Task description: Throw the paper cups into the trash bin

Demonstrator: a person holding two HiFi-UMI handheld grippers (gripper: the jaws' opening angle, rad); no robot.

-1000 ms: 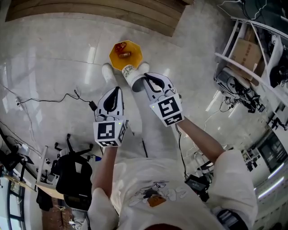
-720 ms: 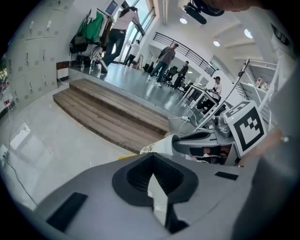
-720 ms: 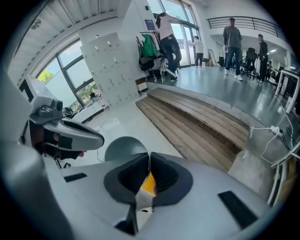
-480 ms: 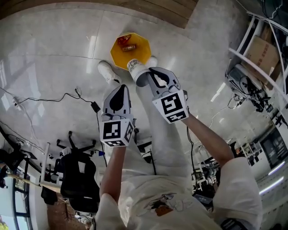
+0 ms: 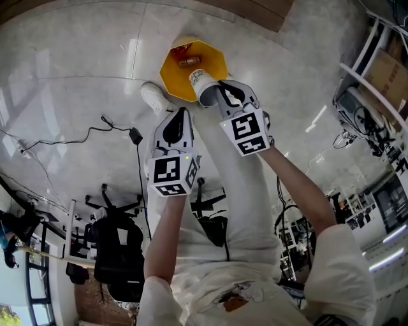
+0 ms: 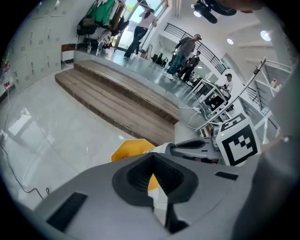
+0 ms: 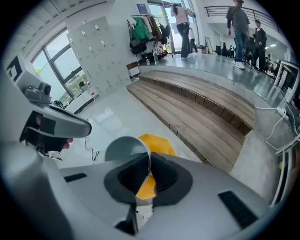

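A yellow eight-sided trash bin (image 5: 180,73) stands on the pale floor in the head view, with a small brown item (image 5: 189,62) inside. My right gripper (image 5: 222,94) is shut on the rim of a white paper cup (image 5: 204,85), which lies tilted over the bin's near right edge. In the right gripper view the cup (image 7: 123,148) has its rim pinched between the jaws, with the bin (image 7: 159,143) behind it. My left gripper (image 5: 176,125) hangs lower left of the cup, shut and empty. In the left gripper view the bin (image 6: 128,149) shows ahead.
A white shoe (image 5: 155,97) stands left of the bin. A black cable (image 5: 89,137) and plug (image 5: 135,135) lie on the floor. Wooden steps (image 5: 255,14) run behind the bin. Shelving (image 5: 382,83) fills the right side. A black chair (image 5: 115,248) is at lower left.
The right gripper has carried the cup forward until it hangs over the bin's edge. The left gripper has followed, staying shut and empty.
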